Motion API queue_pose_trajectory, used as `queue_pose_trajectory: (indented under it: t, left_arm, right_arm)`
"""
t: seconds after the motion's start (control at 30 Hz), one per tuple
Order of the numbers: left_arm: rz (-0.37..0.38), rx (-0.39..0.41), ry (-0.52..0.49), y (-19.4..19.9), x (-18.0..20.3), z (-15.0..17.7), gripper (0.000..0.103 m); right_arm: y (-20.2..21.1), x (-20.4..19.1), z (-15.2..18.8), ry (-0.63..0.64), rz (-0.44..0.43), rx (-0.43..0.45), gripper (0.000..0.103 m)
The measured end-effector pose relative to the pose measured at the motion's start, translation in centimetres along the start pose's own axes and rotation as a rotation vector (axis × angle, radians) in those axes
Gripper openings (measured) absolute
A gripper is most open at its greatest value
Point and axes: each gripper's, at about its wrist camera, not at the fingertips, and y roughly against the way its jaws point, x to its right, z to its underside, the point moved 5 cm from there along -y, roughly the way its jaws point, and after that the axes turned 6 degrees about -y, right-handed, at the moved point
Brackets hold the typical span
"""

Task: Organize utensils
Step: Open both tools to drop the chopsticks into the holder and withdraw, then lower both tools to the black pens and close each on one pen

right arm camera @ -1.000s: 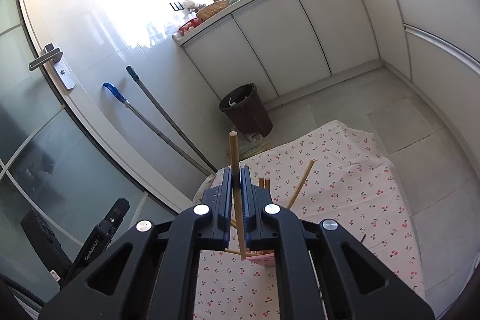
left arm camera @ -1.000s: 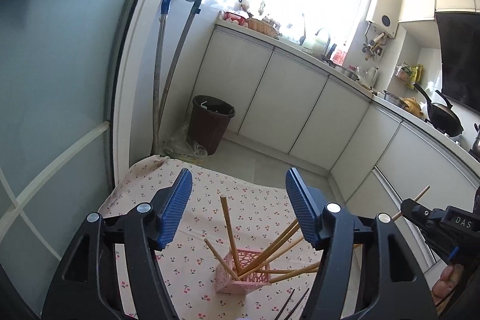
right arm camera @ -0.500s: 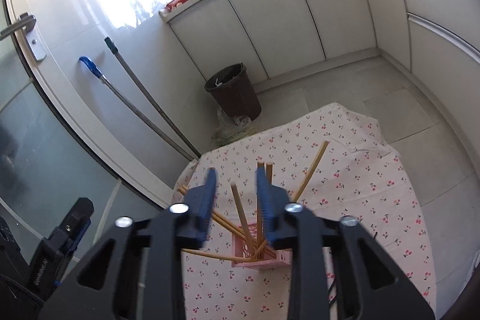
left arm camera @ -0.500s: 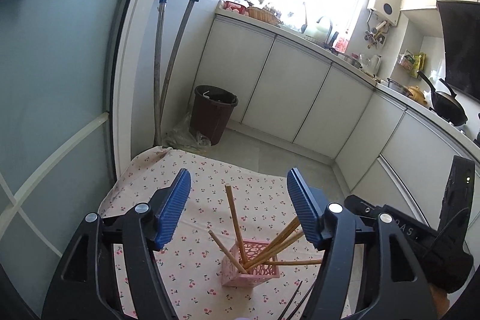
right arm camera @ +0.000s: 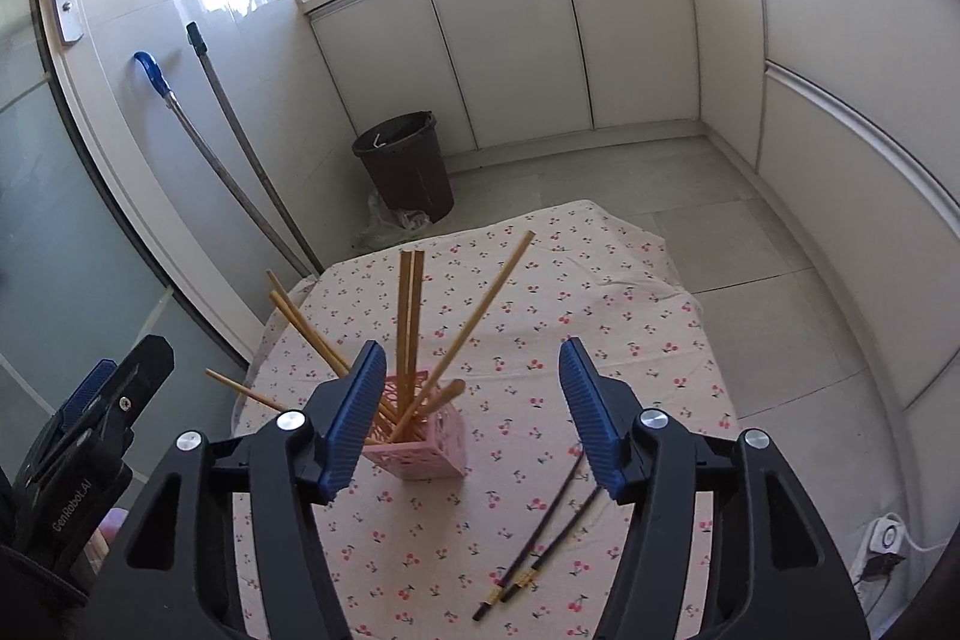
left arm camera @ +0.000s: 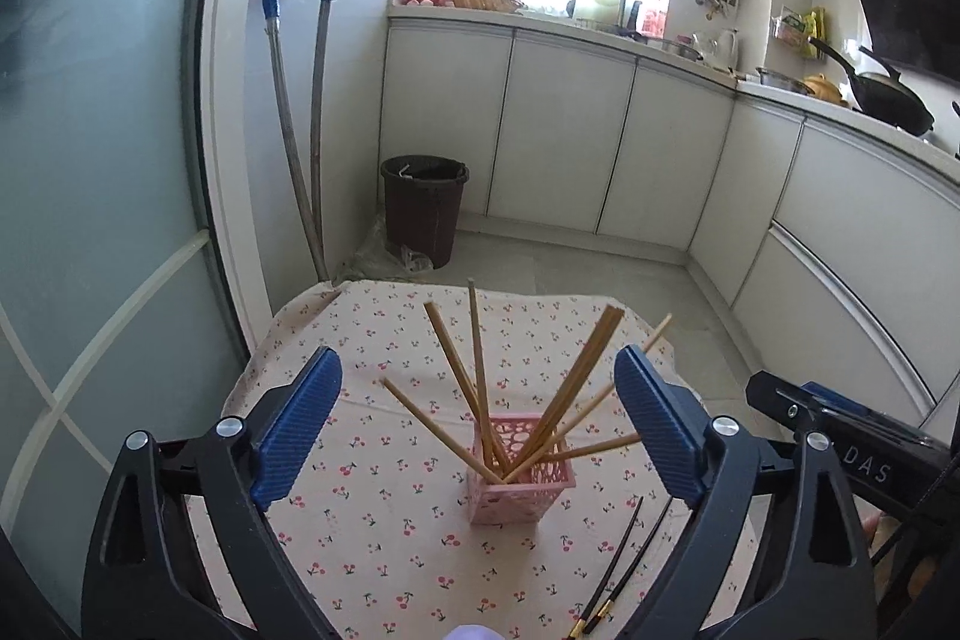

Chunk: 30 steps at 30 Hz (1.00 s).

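A pink perforated holder (left arm camera: pixel 521 469) (right arm camera: pixel 425 437) stands on the cherry-print tablecloth (left arm camera: pixel 372 508) (right arm camera: pixel 600 316), with several wooden chopsticks (left arm camera: pixel 477 370) (right arm camera: pixel 408 316) fanned out of it. Two black chopsticks (left arm camera: pixel 618 571) (right arm camera: pixel 543 538) lie flat on the cloth to its right. My left gripper (left arm camera: pixel 477 421) hovers above the holder, its jaws opening wide, nothing pressed between them. My right gripper (right arm camera: pixel 474 415) sits just right of the holder, jaws opening, with nothing in them; its left finger covers part of the holder. Each gripper shows at the edge of the other's view.
A dark bin (left arm camera: pixel 425 205) (right arm camera: pixel 405 166) stands on the floor beyond the table, with two long handles (left arm camera: pixel 300 148) leaning on the wall beside it. White cabinets (left arm camera: pixel 570 130) line the back and right. A glass door (left arm camera: pixel 90 160) rises at left.
My right gripper let go of the wooden chopstick, which now stands in the holder, and its jaws spread apart. Both grippers sank toward the table, and the left jaws widened.
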Motion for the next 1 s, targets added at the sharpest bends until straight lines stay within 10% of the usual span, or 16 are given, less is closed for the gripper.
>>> queue_pose_trajectory:
  t: [0.17, 0.37, 0.53, 0.77, 1.0]
  left_arm:
    - [0.039, -0.104, -0.041, -1.7, 2.5, 2.7, 0.096]
    - [0.090, -0.357, -0.113, -5.8, 6.0, 8.7, 0.096]
    - [0.168, -0.510, -0.282, -8.3, 11.5, 15.3, 0.096]
    - [0.195, -0.432, -0.383, -10.7, 16.9, 15.9, 0.094]
    - [0.080, -0.474, -0.399, -17.2, 18.4, 15.4, 0.063]
  right_arm:
    - [1.0, 4.0, 1.6, 0.013, 0.112, 0.007, 0.090]
    - [2.5, 11.0, 2.0, -0.072, 0.250, -0.004, 0.092]
    - [3.4, 14.9, 0.9, -0.263, 0.186, -0.018, 0.095]
    - [2.5, 18.7, 1.4, -0.492, 0.056, -0.123, 0.095]
    - [2.5, 19.7, 1.2, -0.540, 0.007, -0.143, 0.095]
